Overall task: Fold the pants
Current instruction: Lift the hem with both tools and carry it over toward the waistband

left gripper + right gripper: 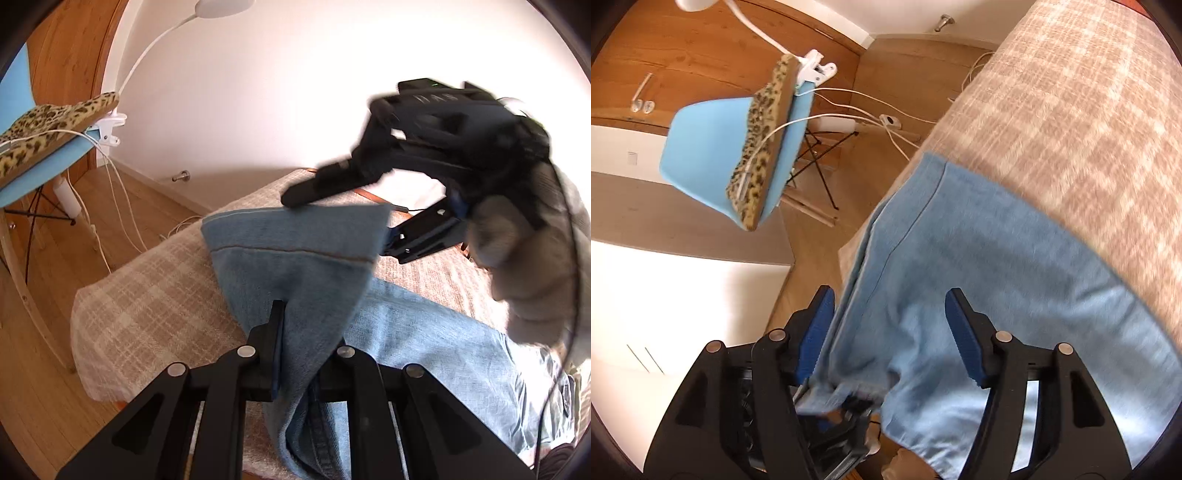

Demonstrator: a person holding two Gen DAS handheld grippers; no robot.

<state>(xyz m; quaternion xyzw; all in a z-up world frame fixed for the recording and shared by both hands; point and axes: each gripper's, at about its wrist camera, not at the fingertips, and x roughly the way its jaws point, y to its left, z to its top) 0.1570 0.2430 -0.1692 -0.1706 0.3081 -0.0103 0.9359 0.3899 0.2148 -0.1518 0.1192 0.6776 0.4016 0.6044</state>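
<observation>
Light blue jeans [424,332] lie on a bed with a beige plaid blanket [147,314]. My left gripper [295,332] is shut on a fold of the leg end and holds it lifted. My right gripper [373,221] shows in the left wrist view at the far corner of the lifted denim [295,243], one finger above and one below the cloth. In the right wrist view the right gripper [890,325] has its blue-padded jaws apart, with the denim [960,277] between them, not pinched. The image is blurred by motion.
A blue chair [22,155] with a leopard-print cushion [48,125] and a clip-on white lamp [110,123] stands left of the bed. White cables [110,206] trail over the wooden floor. A white wall is behind the bed.
</observation>
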